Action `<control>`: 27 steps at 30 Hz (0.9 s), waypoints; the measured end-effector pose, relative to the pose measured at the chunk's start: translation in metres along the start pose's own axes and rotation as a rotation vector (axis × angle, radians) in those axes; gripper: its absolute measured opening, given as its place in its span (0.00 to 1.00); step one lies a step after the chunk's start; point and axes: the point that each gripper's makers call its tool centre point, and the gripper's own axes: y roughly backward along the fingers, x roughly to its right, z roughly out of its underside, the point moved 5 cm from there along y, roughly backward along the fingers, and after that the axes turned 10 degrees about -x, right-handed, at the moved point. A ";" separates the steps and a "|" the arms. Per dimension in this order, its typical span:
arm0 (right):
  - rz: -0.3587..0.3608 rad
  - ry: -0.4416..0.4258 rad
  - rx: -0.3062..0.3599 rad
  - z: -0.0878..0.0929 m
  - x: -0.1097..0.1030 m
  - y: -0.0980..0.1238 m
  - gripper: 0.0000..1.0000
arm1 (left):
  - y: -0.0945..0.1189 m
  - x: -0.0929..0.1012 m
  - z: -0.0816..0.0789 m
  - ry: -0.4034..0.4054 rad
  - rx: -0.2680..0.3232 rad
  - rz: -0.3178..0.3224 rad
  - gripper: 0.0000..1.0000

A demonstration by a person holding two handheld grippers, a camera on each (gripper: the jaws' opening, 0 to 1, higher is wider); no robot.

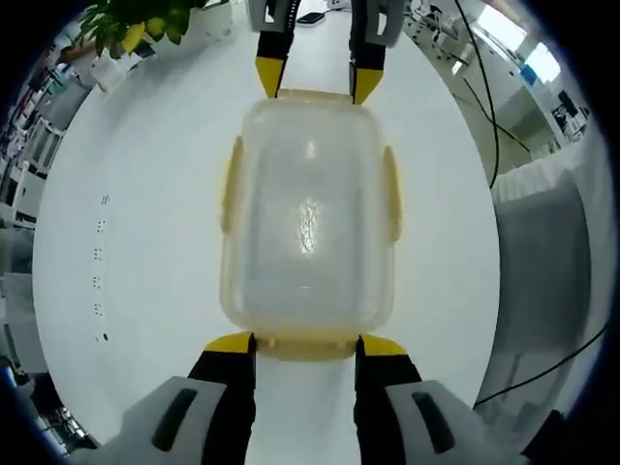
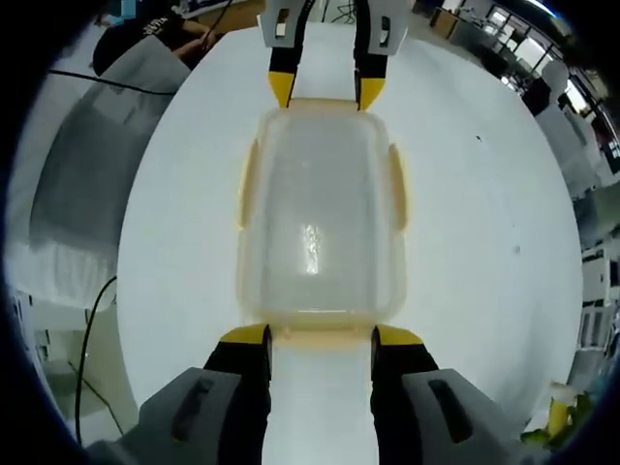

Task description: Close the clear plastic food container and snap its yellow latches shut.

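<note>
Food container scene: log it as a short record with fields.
surface: white table
object: clear plastic food container, lid on, lying flat
latches: yellow latches on the long sides; snapped or not, cannot tell
left hand-held gripper: open, jaws at the container's near end
right hand-held gripper: open, jaws at the opposite end
background: green plant, black cable

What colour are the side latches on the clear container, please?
Yellow; the side latches on the container show best in the left gripper view.
</note>
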 end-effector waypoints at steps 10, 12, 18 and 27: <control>-0.006 -0.009 -0.016 0.012 -0.005 0.000 0.37 | 0.001 0.001 -0.013 -0.015 -0.003 0.012 0.33; -0.002 -0.015 -0.007 0.013 -0.004 0.002 0.37 | 0.003 0.000 -0.014 -0.024 -0.009 -0.007 0.33; 0.000 -0.008 -0.020 0.012 -0.005 -0.002 0.37 | 0.001 0.002 -0.014 -0.014 -0.017 0.003 0.33; 0.005 0.009 -0.031 0.011 -0.007 -0.002 0.37 | -0.003 0.004 -0.014 -0.002 -0.033 0.003 0.33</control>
